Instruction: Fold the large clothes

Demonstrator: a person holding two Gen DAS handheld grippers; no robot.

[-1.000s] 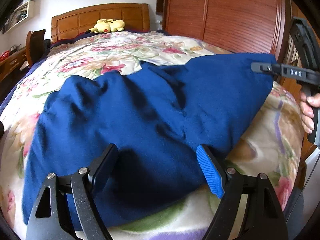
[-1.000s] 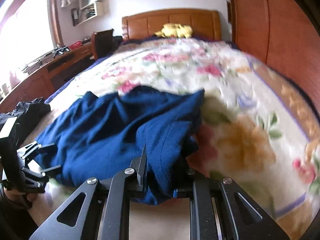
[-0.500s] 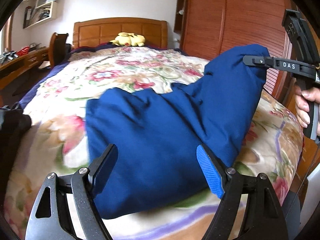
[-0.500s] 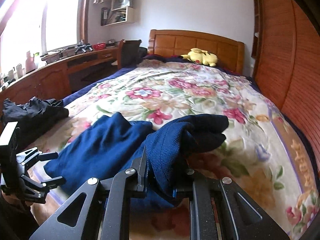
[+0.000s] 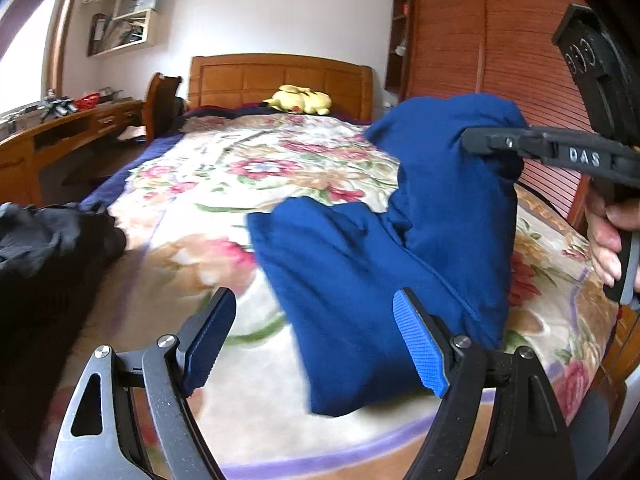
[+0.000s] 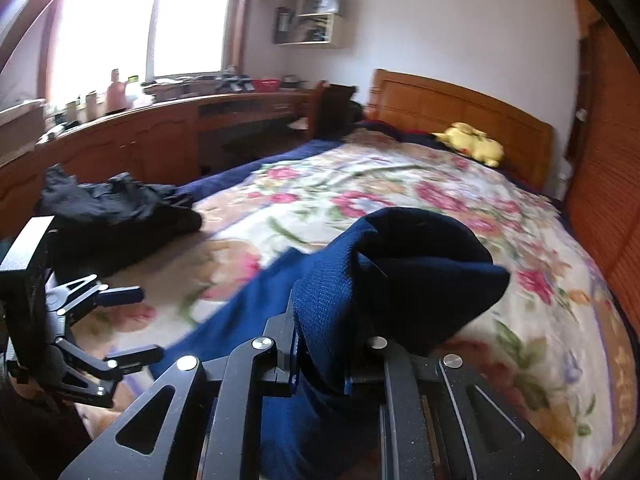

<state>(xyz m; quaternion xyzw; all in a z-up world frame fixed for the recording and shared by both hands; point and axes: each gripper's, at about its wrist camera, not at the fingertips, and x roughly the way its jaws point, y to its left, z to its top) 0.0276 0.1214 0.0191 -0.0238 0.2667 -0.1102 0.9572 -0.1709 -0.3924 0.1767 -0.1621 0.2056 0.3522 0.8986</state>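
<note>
Right gripper [image 6: 320, 364] jaws pinching blue garment [image 5: 360, 280] aloft, left gripper [image 5: 316, 344] jaws spread.

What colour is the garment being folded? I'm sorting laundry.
Solid dark blue garment, clearest in the left wrist view.

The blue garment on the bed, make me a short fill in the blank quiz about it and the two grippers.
1. The right gripper is shut on the ____ garment.
2. The left gripper has its jaws ____, with nothing pinched between them.
3. The garment's lower part rests on the ____ blanket.
4. Near the headboard lies a ____ plush toy.

Missing words: blue; open; floral; yellow
</note>
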